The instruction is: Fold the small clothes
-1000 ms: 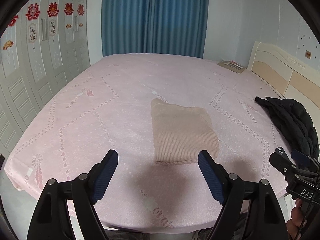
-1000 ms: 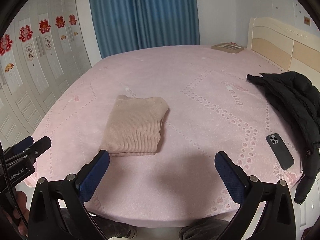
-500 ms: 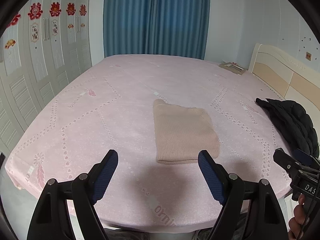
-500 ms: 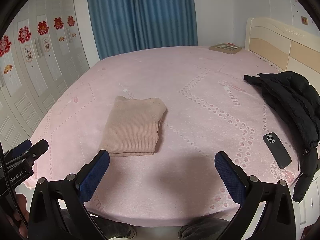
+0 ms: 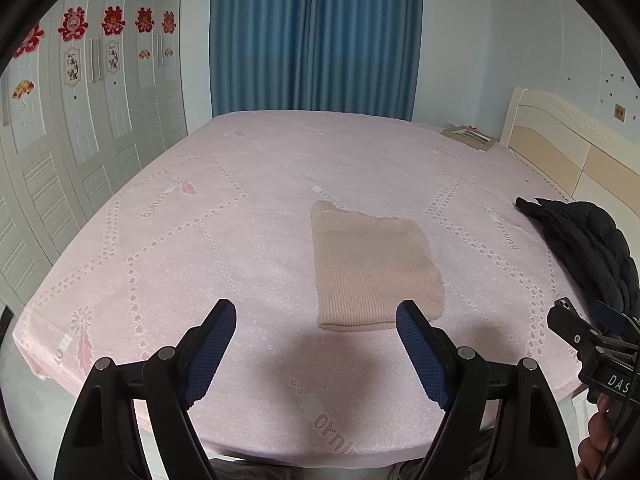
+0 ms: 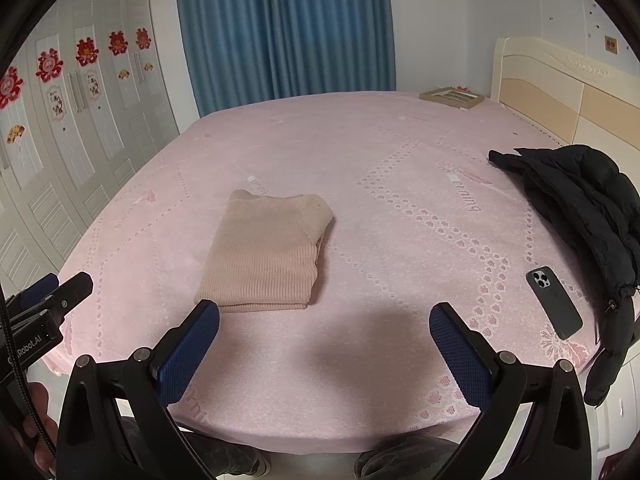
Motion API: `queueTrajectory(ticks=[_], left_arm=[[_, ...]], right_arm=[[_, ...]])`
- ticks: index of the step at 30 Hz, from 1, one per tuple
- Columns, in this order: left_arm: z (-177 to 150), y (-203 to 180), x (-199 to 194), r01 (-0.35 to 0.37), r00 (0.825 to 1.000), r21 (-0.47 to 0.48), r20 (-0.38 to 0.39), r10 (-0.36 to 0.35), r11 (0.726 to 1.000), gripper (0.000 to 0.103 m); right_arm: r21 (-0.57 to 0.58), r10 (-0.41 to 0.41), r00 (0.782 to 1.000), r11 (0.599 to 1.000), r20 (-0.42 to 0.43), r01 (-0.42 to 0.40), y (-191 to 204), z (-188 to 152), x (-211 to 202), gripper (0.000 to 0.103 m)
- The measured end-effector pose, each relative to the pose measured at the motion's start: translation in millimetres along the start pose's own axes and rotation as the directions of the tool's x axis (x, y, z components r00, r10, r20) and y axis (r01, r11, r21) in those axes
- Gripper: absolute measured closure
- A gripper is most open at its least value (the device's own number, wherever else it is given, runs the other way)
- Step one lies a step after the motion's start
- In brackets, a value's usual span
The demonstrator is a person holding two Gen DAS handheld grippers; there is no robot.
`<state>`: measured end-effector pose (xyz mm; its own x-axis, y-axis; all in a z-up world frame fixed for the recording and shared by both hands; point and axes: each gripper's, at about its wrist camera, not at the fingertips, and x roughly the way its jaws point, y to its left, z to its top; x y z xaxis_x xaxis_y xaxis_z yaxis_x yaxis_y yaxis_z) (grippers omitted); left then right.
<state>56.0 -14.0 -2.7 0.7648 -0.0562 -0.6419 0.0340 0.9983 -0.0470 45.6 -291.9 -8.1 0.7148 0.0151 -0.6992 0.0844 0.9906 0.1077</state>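
A beige knitted sweater (image 5: 374, 270) lies folded into a neat rectangle on the pink bed (image 5: 200, 240), a little in from the bed's near edge and about midway along it, with both tools hovering above that edge. The fold looks finished or nearly so; any last step would call for gripping the loose layered edge on the side toward the headboard, both layers at once, and laying it over flat so the stack does not slide apart. The left gripper (image 5: 316, 350) has its jaws spread wide, released and touching nothing. The right gripper (image 6: 324, 350) is likewise splayed and empty. A black jacket (image 6: 580, 208) and a phone (image 6: 554, 302) sit by the headboard-side edge, well apart from the sweater.
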Motion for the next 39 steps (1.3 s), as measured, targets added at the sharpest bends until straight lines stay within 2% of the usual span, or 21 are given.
queueTrajectory(ticks=[39], left_arm=[[4.2, 6.6, -3.5, -0.002, 1.000, -0.015, 0.006, 0.002, 1.000, 0.022]], right_arm=[[0.007, 0.005, 1.000, 1.000, 0.013, -0.005, -2.8, 5.5, -3.6, 0.000]])
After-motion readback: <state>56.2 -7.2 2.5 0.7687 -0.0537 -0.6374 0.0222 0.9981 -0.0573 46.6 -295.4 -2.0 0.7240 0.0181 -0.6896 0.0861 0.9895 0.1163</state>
